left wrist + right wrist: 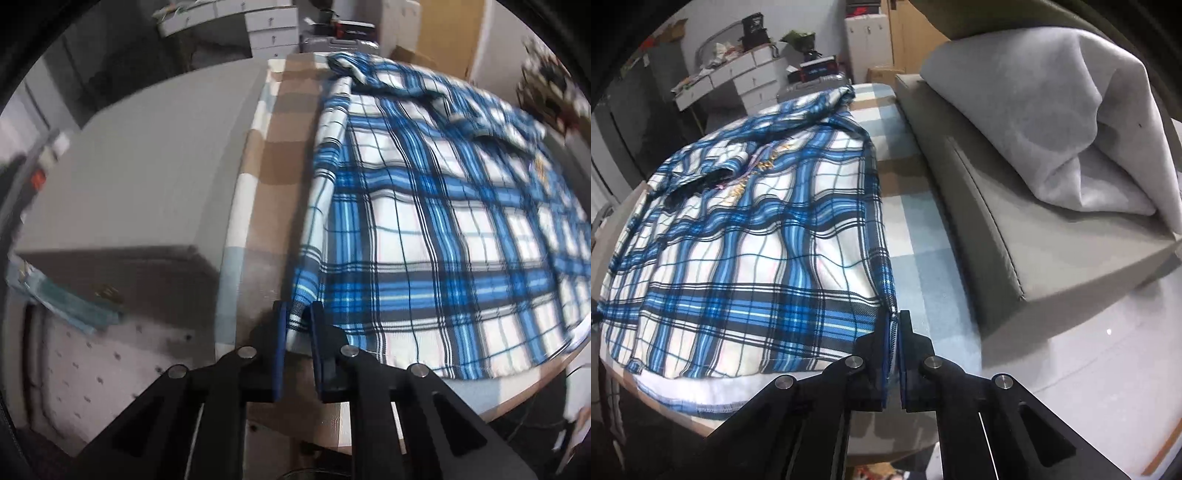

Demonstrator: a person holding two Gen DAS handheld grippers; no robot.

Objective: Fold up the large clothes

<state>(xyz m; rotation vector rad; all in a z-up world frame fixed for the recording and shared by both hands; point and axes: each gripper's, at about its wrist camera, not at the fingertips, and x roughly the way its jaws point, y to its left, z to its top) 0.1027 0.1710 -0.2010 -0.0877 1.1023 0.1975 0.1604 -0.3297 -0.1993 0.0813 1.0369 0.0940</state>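
A blue, white and black plaid shirt [424,221] lies spread flat on a table covered by a tan and pale blue checked cloth [273,158]. My left gripper [297,310] is at the shirt's near left corner. Its jaws stand a little apart and the corner fabric sits loosely between them, so the gripper is open. In the right wrist view the same shirt [746,240] fills the left half. My right gripper [895,314] is at its near right corner, jaws almost together with the hem pinched in the narrow slit. The collar end lies far away.
A grey box-like block [140,166] stands left of the table. On the right, a grey wedge cushion [1034,229] with a crumpled grey cloth [1052,110] borders the checked cloth [923,240]. White drawers [746,81] and clutter stand behind. The table's front edge [713,417] runs just below the hem.
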